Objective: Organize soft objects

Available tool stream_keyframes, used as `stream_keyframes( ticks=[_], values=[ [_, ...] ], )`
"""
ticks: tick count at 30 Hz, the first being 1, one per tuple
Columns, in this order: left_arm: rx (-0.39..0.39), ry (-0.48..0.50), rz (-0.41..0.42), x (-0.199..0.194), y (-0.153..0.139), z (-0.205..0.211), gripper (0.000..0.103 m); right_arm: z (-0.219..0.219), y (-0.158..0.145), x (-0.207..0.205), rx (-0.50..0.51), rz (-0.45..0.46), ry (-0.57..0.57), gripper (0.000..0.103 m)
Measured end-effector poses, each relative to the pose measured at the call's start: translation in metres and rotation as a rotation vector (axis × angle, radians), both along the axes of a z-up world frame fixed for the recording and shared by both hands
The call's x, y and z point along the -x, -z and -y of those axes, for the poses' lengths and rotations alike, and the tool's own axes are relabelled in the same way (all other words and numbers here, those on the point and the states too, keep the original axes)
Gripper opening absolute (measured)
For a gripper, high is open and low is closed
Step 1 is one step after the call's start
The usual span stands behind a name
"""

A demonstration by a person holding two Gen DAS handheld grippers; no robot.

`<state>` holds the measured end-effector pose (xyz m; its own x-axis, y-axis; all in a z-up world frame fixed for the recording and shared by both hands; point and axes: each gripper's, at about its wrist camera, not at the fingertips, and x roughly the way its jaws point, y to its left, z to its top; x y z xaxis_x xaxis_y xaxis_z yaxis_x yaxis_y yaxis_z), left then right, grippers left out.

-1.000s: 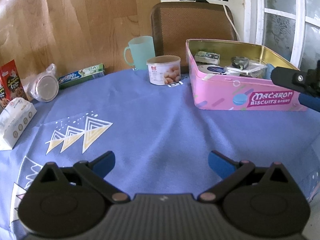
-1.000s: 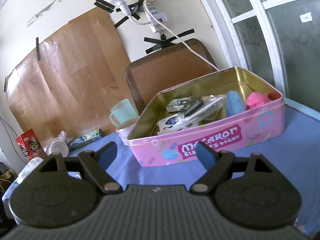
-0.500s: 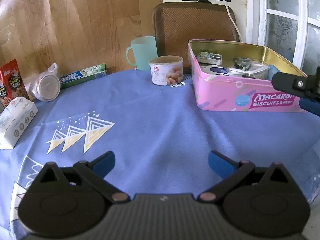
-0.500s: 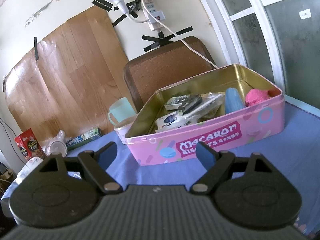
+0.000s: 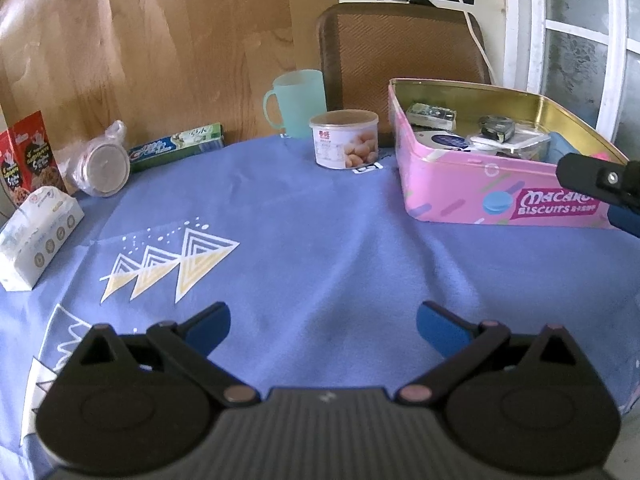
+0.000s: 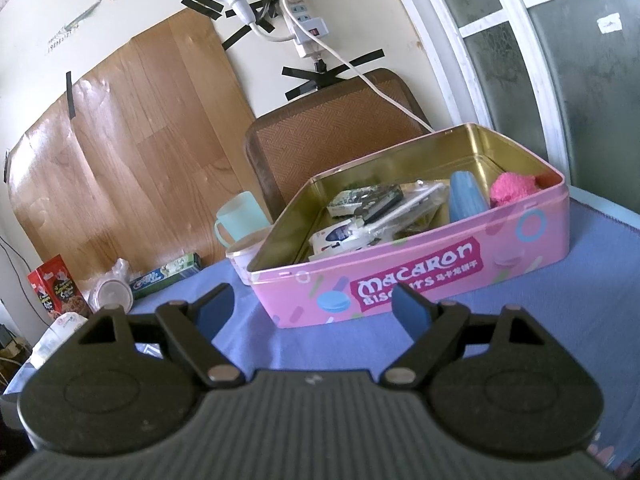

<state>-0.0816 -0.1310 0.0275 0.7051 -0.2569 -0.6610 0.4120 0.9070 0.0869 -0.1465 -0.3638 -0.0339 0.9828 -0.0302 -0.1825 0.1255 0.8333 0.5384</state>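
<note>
Right wrist view: pink tin point(image 6: 460, 276) just beyond wide-open, empty right gripper point(image 6: 312, 308).

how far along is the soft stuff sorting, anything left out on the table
Done, apparently: pink fluffy item and blue pouch sit in the pink tin. In hand: nothing; left gripper and right gripper are open. Possibly left: tissue pack on the tablecloth.
</note>
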Motion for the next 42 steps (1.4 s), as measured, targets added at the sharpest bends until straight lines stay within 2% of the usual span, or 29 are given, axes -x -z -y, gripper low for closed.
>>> stream_keyframes(
  ticks=[42],
  values=[
    [-0.027,-0.016,-0.008,-0.0016,0.0034,0.0005,0.103,-0.0005,0.0035,-0.0008,0.000,-0.004,-0.001,0.088]
  ],
)
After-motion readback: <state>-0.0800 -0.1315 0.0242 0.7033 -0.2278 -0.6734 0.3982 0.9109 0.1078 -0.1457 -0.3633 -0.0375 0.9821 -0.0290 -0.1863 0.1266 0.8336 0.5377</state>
